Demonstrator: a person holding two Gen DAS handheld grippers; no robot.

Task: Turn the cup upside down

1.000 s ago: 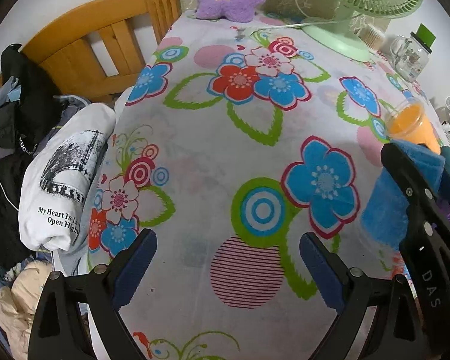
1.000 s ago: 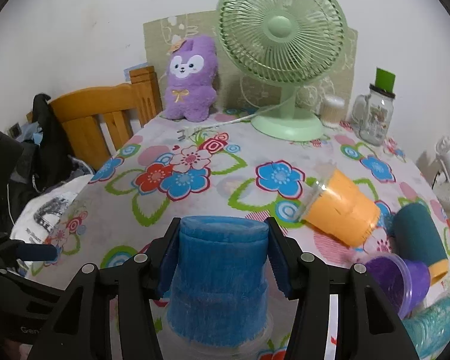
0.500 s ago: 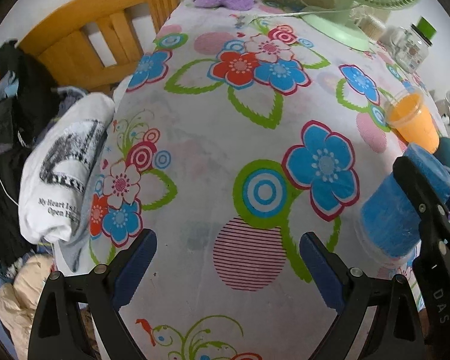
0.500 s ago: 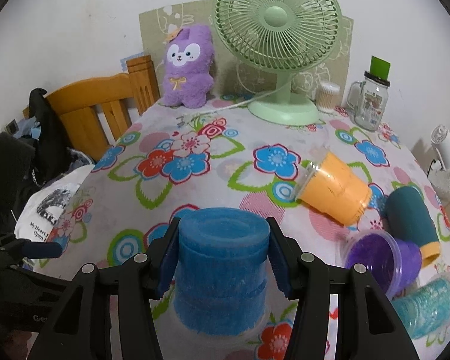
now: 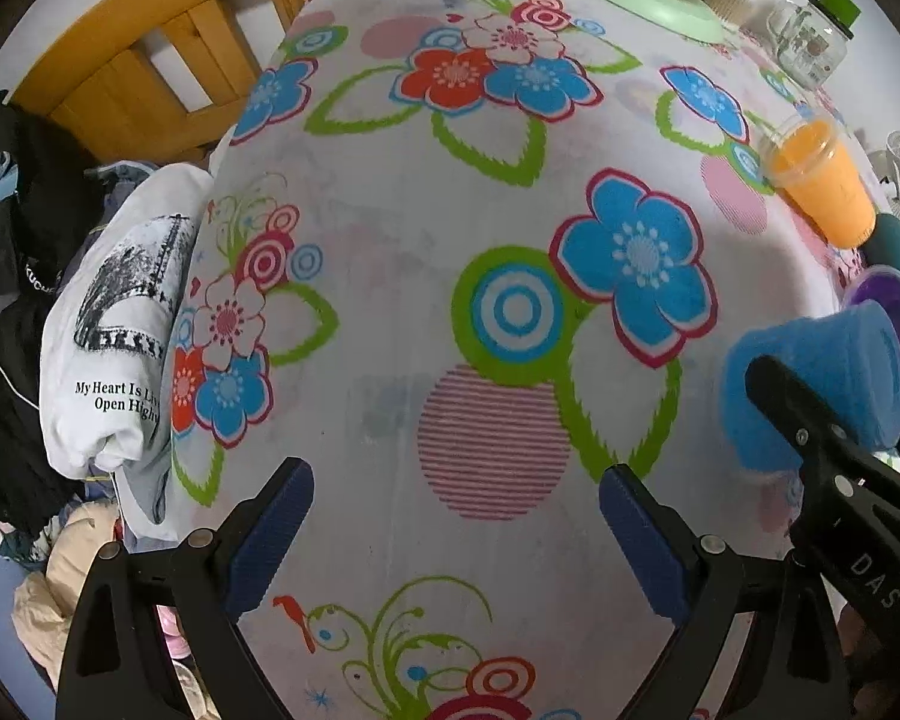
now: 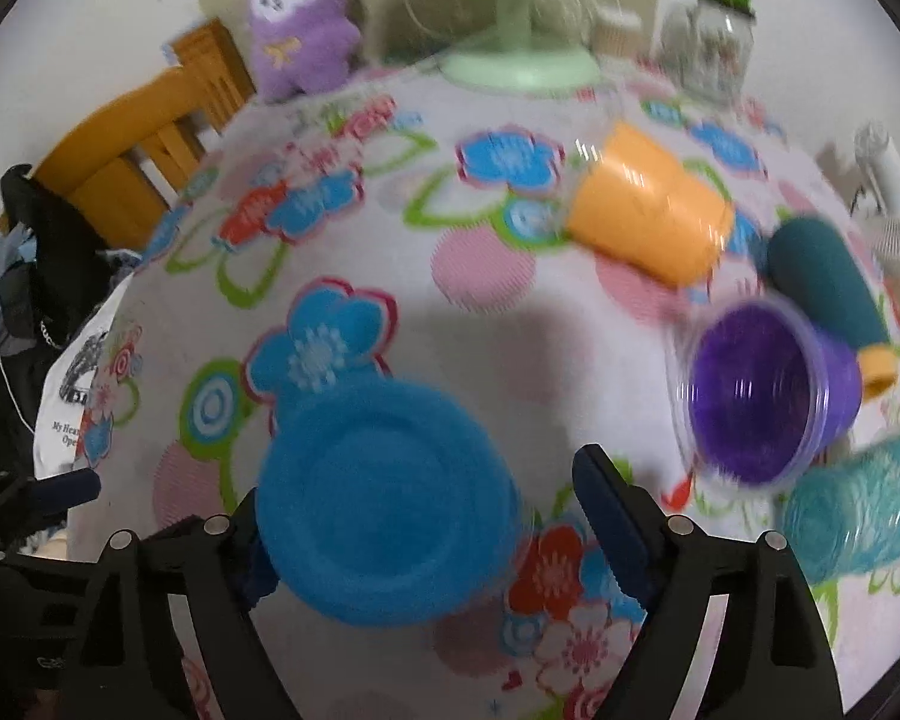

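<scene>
A blue fuzzy cup (image 6: pixel 384 504) stands upside down on the floral tablecloth (image 6: pixel 510 348), its flat base facing up. My right gripper (image 6: pixel 426 516) is open above it; the cup sits against the left finger, with a gap to the right finger (image 6: pixel 606 498). In the left wrist view the blue cup (image 5: pixel 810 384) shows at the right, partly behind the right gripper's arm. My left gripper (image 5: pixel 450 516) is open and empty over the cloth, well left of the cup.
An orange cup (image 6: pixel 648 204), a dark teal cup (image 6: pixel 822 276), a purple cup (image 6: pixel 762 396) and a turquoise cup (image 6: pixel 858 516) lie on their sides at the right. A green fan (image 6: pixel 516 60), a plush toy (image 6: pixel 300 18) and a jar (image 6: pixel 708 42) stand at the back. A wooden chair (image 5: pixel 150 60) with clothes is left.
My right gripper has opened and let go of the blue cup, and has risen and tilted down over it. The left gripper has shifted slightly forward.
</scene>
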